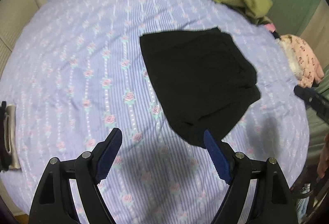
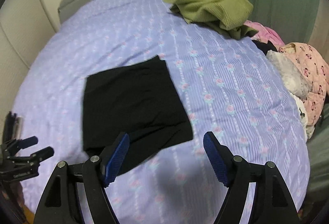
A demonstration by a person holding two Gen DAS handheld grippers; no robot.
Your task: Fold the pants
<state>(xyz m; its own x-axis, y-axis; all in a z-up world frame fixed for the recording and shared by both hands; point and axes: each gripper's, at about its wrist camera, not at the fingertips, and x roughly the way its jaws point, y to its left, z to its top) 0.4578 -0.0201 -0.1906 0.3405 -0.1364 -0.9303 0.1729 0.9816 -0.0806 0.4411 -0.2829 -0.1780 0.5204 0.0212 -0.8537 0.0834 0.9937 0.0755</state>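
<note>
A: Where do you have the pants (image 1: 197,82) right now?

B: They lie folded into a compact black block on your bed cover (image 1: 82,59), the lilac one with striped rows of small roses. They sit flat, roughly in the middle of it, with one lower layer sticking out a little along the near edge.

A: And your left gripper (image 1: 162,139)?

B: Your left jaws stand wide, blue pads apart, with nothing between them. You hold them above the cover, just in front of the near corner of the pants, not touching the cloth.

A: The right gripper (image 2: 166,143)?

B: Its jaws are spread wide too and empty. Its left finger overlaps the near edge of the pants in the right wrist view, but the pads press on nothing.

A: What else is on your bed?

B: An olive-green sweater (image 2: 211,4) is heaped at the far right side, well apart from the pants. Near it, at the right edge, lies a pink printed garment (image 2: 308,72) with other laundry around it.
</note>
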